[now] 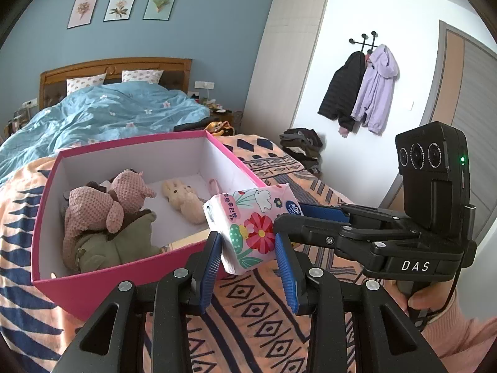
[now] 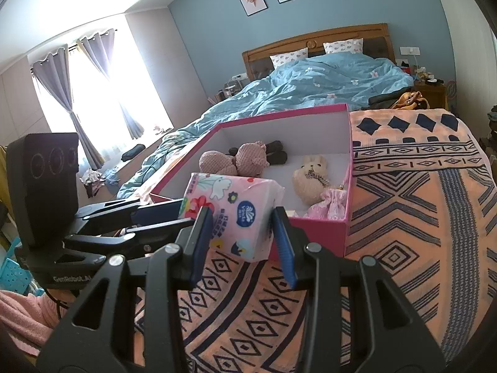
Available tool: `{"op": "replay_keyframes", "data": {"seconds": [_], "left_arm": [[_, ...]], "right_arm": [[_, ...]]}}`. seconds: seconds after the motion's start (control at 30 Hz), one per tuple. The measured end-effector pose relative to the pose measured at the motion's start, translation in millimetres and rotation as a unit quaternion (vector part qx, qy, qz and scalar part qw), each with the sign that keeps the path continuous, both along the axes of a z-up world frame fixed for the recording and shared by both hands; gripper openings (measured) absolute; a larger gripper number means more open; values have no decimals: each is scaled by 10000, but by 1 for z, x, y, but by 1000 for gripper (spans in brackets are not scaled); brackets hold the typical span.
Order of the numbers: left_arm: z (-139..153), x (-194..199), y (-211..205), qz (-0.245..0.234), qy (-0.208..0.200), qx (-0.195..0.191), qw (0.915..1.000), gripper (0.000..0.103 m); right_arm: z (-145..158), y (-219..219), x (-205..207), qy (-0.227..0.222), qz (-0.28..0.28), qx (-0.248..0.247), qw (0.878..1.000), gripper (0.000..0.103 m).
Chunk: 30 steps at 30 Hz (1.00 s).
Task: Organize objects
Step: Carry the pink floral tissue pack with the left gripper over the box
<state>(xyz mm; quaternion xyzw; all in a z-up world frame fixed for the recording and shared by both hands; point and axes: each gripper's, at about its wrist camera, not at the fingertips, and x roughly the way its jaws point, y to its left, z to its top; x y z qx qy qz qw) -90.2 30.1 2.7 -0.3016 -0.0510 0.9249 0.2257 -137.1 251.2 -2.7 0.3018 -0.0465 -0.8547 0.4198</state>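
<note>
Tissue pack (image 1: pixel 253 227) held above the bed's patterned blanket (image 1: pixel 257 310), at the pink box's (image 1: pixel 93 283) near corner — left tool (image 1: pixel 248 248) and right tool (image 2: pixel 242 227) both clenched on it.

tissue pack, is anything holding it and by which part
Both hand-held grippers clamp the tissue pack above the bed: the left on its near end, the right on the other end.

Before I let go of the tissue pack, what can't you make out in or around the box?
- Left wrist view: floor of the pink box along its near wall, hidden by that wall.
- Right wrist view: dark item behind the plush pigs, partly covered by them.
- Both views: box floor behind the tissue pack, blocked by it.
</note>
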Motion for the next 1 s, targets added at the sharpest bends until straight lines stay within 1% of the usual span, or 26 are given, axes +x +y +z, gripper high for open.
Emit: {"op": "replay_keyframes", "data": {"seconds": [0.77,1.0], "left_arm": [[1,-3,-2,17,17,11,10000,35],[2,-9,-2,32,38,-4,10000,35]], "right_arm": [[4,-4,-6,15,-23,-1,10000,43],[5,-5,-10,25,-40,-6,10000,43]]}}
